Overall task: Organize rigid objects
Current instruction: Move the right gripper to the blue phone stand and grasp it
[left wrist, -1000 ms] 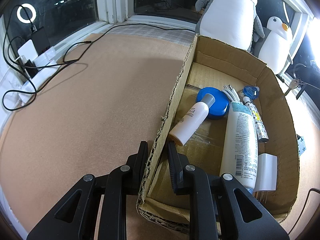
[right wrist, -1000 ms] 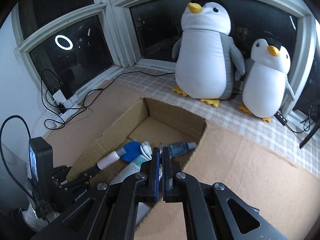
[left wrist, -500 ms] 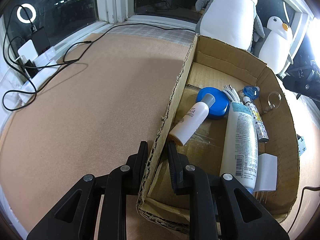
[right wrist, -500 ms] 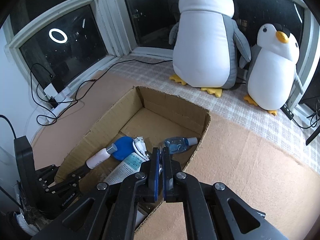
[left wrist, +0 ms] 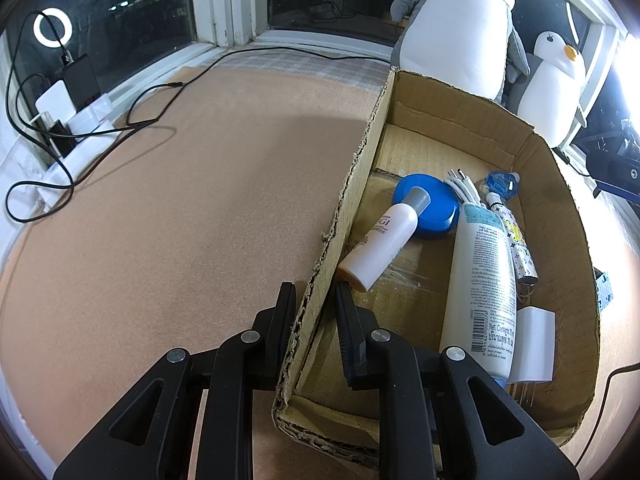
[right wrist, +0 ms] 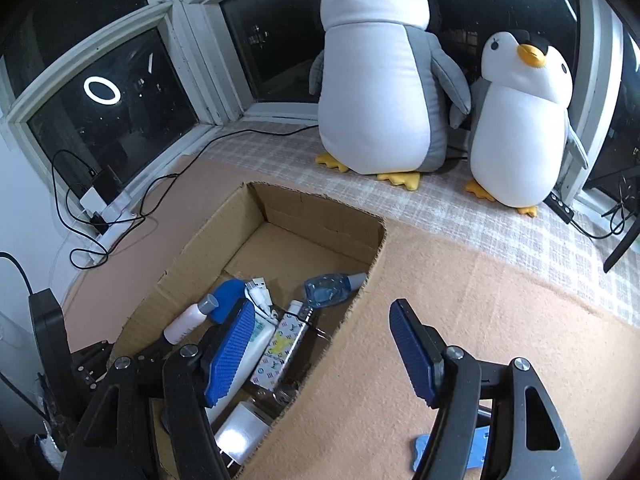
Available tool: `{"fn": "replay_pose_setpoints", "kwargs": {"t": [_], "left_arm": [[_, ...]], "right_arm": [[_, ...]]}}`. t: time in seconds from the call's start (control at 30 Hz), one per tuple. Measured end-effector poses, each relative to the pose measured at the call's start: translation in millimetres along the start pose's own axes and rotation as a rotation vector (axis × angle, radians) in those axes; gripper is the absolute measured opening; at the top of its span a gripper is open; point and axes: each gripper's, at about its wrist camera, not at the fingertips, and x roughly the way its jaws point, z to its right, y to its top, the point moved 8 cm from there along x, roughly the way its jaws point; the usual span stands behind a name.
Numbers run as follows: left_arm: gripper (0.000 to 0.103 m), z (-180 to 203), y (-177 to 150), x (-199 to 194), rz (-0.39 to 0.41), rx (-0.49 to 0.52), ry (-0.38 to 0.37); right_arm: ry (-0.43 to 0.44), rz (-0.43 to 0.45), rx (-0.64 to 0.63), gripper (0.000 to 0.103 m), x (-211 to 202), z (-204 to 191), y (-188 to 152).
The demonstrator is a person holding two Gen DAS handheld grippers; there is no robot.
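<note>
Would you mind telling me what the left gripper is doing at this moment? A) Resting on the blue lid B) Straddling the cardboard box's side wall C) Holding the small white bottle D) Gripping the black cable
B: the left gripper has one finger on each side of the cardboard box wall.

Rough-edged corrugated cardboard box [left wrist: 568,240] holds a glossy plastic bottle [left wrist: 482,280]; plush penguin [right wrist: 376,92] looks soft.

Bottles [left wrist: 482,280] + charger [left wrist: 534,344] in box [left wrist: 576,240], penguins [right wrist: 376,80] behind
</note>
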Motion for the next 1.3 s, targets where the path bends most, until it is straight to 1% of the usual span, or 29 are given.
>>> {"fn": "replay_pose_setpoints", "kwargs": {"t": [0.2, 0.33, 0.6, 0.77, 0.83, 0.97, 1.1, 1.17, 1.3], "left_arm": [[0.019, 0, 0, 0, 0.0, 0.0, 0.0], [0.019, 0, 0, 0, 0.0, 0.0, 0.0], [0.019, -2, 1, -1, 0.0, 0.003, 0.001], [0.019, -3, 1, -1, 0.0, 0.003, 0.003], [0.019, -3, 1, -1, 0.0, 0.004, 0.003], [0.019, -3, 1, -1, -0.001, 0.006, 0.004], [0.019, -5, 2, -1, -0.002, 0.005, 0.004], [0.019, -4, 2, -1, -0.002, 0.006, 0.005], [0.019, -5, 2, -1, -0.002, 0.007, 0.005]], "right_arm": [[-0.004, 0.0, 0.029, 0.066, -10, 17, -5], [-0.013, -0.004, 0.06, 0.066, -22, 37, -13], [-0.038, -0.043, 0.165, 0.066, -44, 90, -47], [-0.052, -0.076, 0.267, 0.066, -48, 123, -75], [-0.042, -0.083, 0.296, 0.066, -49, 128, -83], [-0.027, -0.103, 0.303, 0.066, -45, 130, -100], [-0.022, -0.14, 0.332, 0.066, -37, 130, -109], [-0.006, -0.155, 0.344, 0.066, -33, 128, -112], [0.003, -0.182, 0.32, 0.066, -25, 119, -115]]}}
